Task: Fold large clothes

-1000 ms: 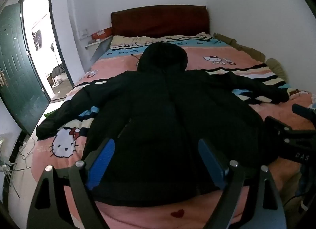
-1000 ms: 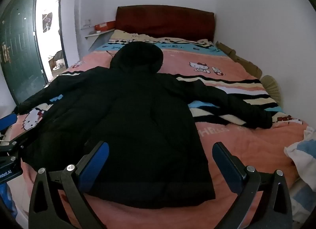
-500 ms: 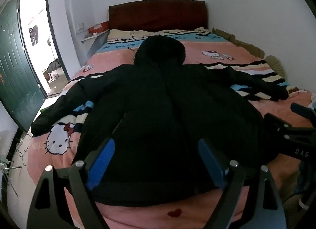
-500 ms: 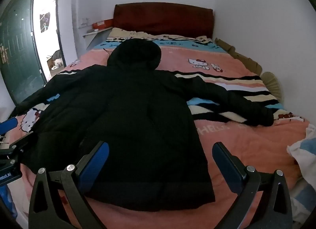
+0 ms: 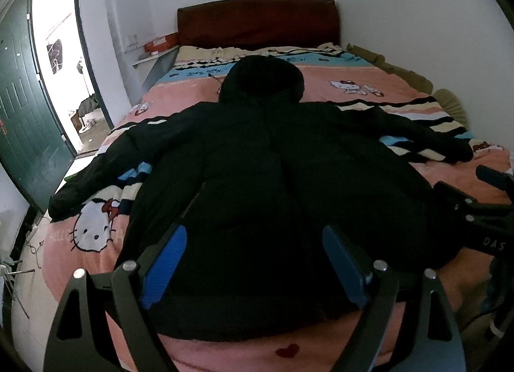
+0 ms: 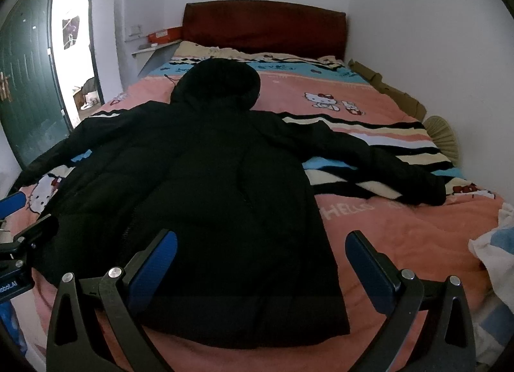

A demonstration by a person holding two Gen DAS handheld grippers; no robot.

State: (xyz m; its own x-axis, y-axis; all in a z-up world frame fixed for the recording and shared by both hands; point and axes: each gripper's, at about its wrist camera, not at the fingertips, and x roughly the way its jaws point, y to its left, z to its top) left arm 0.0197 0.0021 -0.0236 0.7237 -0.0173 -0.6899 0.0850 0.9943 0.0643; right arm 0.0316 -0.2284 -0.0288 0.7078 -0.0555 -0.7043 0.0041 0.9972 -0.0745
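Across the pink cartoon-print bed (image 5: pixel 369 83), the black hooded padded jacket (image 5: pixel 273 179) lies flat, sleeves spread. Your left hand-held gripper (image 5: pixel 253 263) and right hand-held gripper (image 6: pixel 261 263) hover wide and empty above its hem. Grab a sleeve cuff first, pinching through the full padding.

A bed is filling the room, its pink cartoon-cat blanket (image 5: pixel 96 230) lying across it with black, cream and blue stripes running toward the right wall. A dark red headboard (image 5: pixel 257 23) is standing at the far end. An orange box (image 5: pixel 160 43) is sitting on a small shelf (image 5: pixel 151 59) left of the headboard. A green door (image 5: pixel 22 115) is standing open at left, daylight showing beyond. White and blue bedding (image 6: pixel 494 243) is bunching at the right edge.
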